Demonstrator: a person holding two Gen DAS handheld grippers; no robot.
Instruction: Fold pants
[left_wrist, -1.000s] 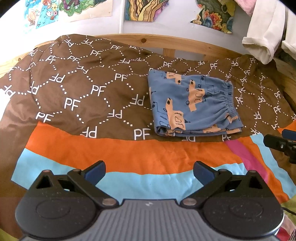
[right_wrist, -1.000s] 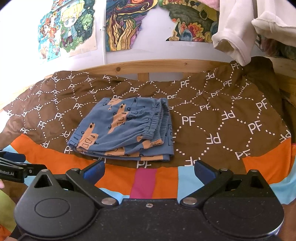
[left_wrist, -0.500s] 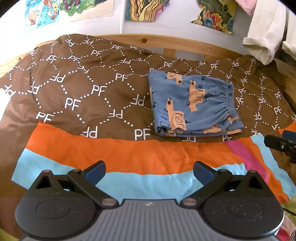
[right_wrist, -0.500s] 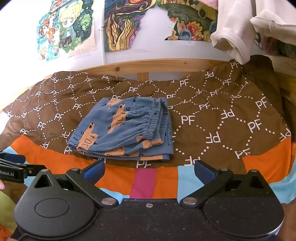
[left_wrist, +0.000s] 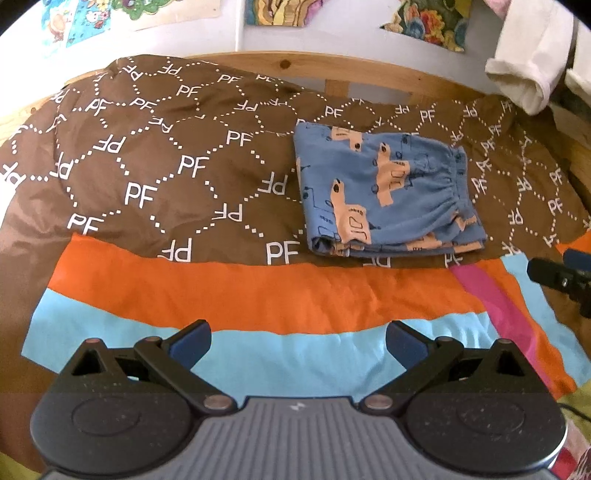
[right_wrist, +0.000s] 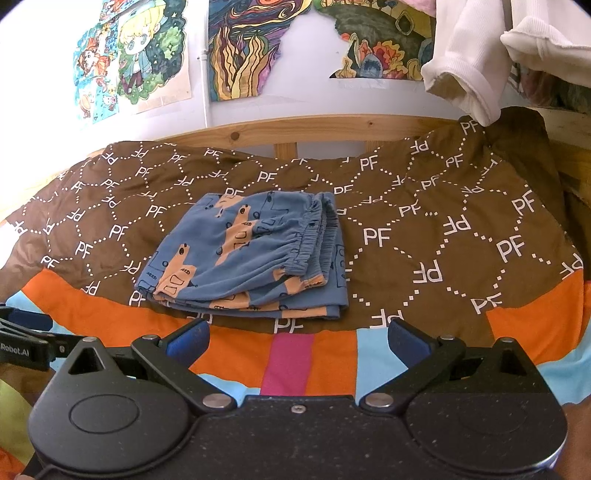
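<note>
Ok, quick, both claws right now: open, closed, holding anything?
Left claw: open, holding nothing.
Right claw: open, holding nothing; folded pants lie on the bed.

Your folded pants (left_wrist: 388, 195) lie on the blanket (left_wrist: 177, 177), well apart from both grippers. Your left gripper (left_wrist: 297, 345) sits near you, left of the pants. Your right gripper (right_wrist: 297, 343) sits just before them. Behind the blanket stands the headboard (right_wrist: 332, 127), with pictures (right_wrist: 243, 44) on the wall above.
</note>
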